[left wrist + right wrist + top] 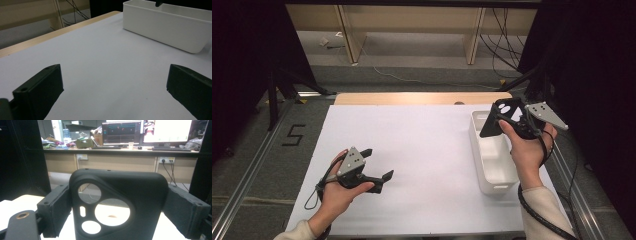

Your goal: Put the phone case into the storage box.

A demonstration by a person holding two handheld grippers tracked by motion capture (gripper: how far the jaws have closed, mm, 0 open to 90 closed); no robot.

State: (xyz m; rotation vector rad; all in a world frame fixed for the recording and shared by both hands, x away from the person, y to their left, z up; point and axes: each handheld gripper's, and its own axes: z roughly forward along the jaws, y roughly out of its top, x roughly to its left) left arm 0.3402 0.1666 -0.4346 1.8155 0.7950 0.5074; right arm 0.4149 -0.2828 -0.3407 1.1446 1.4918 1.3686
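Two tongs observed. Right tongs (498, 117) clamped on black phone case (117, 205), gripped by its two side edges, camera cut-outs visible; case held raised above far end of white bin (492, 165) at right of worktop (422, 150). Left tongs (377, 165) spread wide, nothing gripped, held low over worktop, well apart from bin.
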